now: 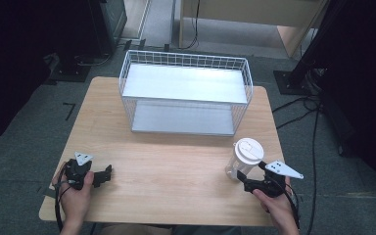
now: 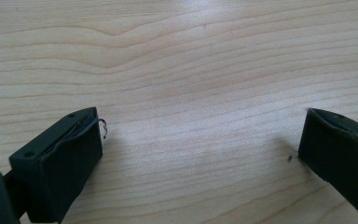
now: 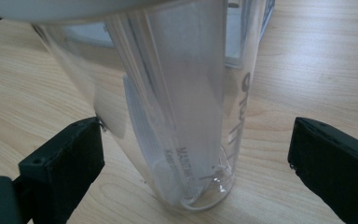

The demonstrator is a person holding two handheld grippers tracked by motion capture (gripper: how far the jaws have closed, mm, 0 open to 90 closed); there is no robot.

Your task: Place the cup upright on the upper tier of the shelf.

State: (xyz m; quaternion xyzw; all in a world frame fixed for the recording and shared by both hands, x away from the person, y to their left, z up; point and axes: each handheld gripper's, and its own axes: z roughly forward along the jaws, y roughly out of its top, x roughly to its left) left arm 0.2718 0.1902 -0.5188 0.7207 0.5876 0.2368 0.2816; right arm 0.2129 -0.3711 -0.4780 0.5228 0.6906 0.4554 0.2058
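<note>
**Clear cup upright between open jaws**

The lidded clear plastic cup (image 1: 245,161) stands upright, long axis vertical, near the wooden table's (image 1: 166,166) front-right. The right gripper (image 1: 245,183) flanks it, jaws wide. The left gripper (image 1: 108,172) rests open. A white wire basket (image 1: 186,93) sits behind; grey carpet surrounds.

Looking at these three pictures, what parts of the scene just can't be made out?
- Print on the clear cup, right gripper view: seen from behind through the plastic, too blurred to read.
- Cup's white lid, right gripper view: cut off by the top edge.
- Whether the right gripper touches the cup: the left jaw looks very near, but contact cannot be settled.
- Lower shelf of the wire basket, high view: its back part is hidden by the upper shelf.
</note>
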